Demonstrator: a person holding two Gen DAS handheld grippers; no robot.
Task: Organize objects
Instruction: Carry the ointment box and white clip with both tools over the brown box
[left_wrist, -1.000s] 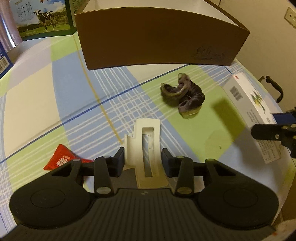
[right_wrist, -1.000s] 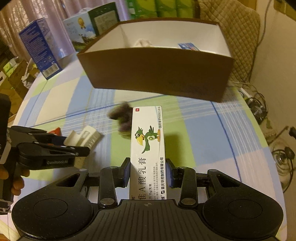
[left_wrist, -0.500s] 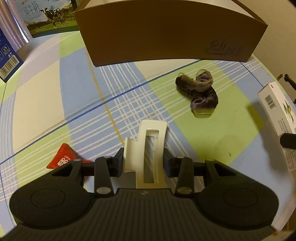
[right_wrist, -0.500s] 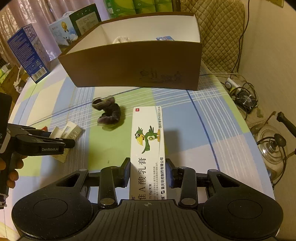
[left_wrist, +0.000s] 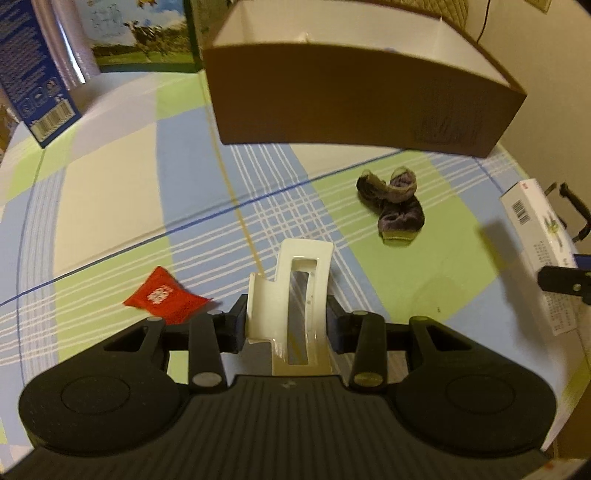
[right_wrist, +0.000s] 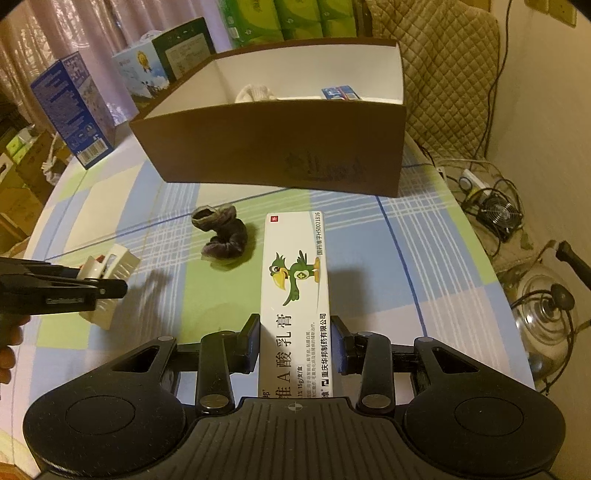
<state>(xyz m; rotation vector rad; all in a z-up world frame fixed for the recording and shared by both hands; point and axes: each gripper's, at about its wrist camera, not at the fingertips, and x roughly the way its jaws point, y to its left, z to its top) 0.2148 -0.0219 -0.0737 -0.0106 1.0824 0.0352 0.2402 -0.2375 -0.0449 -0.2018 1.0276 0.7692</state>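
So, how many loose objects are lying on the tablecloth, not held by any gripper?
2: a purple scrunchie near the brown box, and a red packet beside the left gripper. Others may be hidden.

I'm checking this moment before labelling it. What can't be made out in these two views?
- Brown box contents: left wrist view, hidden by its front wall; right wrist view shows only tops of a white item and a blue pack.
- Ointment box: left wrist view, print too small.
- Red packet: right wrist view, almost hidden behind the hair clip.
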